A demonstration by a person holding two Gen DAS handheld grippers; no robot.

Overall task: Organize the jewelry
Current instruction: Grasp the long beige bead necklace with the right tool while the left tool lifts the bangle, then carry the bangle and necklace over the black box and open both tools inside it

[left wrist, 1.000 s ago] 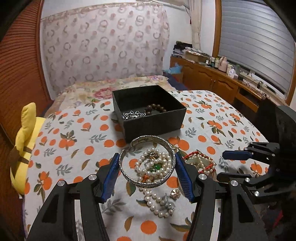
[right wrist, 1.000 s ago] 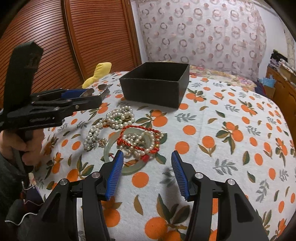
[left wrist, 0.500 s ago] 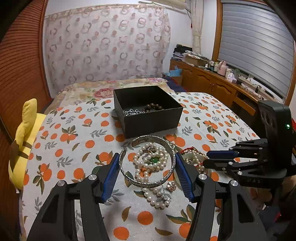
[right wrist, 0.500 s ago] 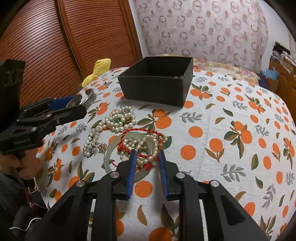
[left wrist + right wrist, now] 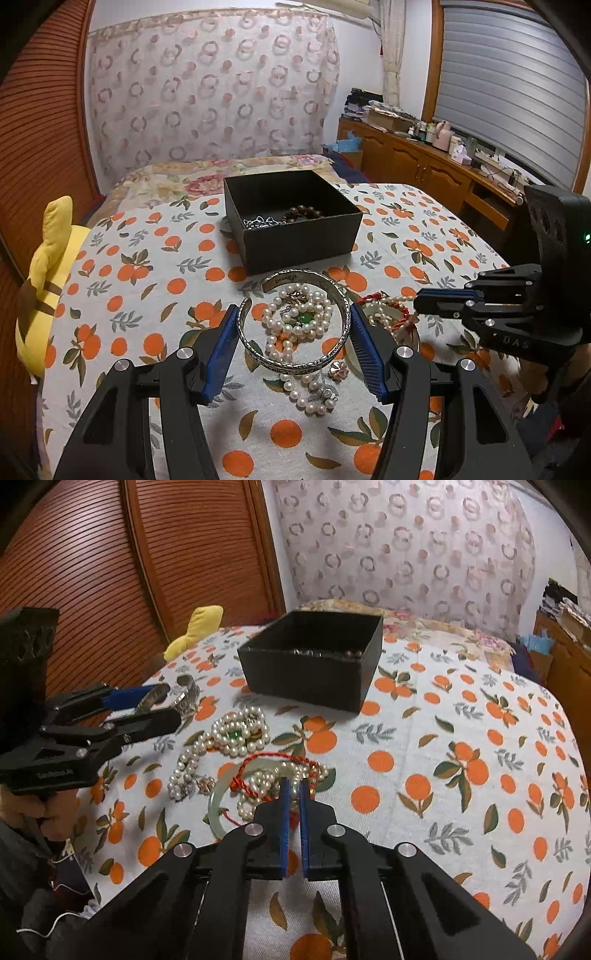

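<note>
My left gripper (image 5: 293,317) is shut on a silver cuff bangle (image 5: 341,314), held above a pearl necklace with a green stone (image 5: 295,317) on the table. My right gripper (image 5: 293,788) is shut on the red cord and small pearl strand (image 5: 275,779) lying over a pale jade bangle (image 5: 214,805). The black box (image 5: 291,218) stands behind, with a silver chain (image 5: 258,222) and a dark bead bracelet (image 5: 301,213) inside. The box also shows in the right wrist view (image 5: 314,664), as does the left gripper holding the cuff (image 5: 188,698).
The table carries an orange-print cloth (image 5: 147,295). A yellow plush toy (image 5: 40,280) lies at its left edge. A small rose-gold piece (image 5: 338,369) lies near the pearls. A wooden sideboard (image 5: 424,170) stands at the right, a bed behind the table.
My right gripper has gone from open to shut on the red cord and pearl strand. My left gripper has risen a little with the cuff held in it.
</note>
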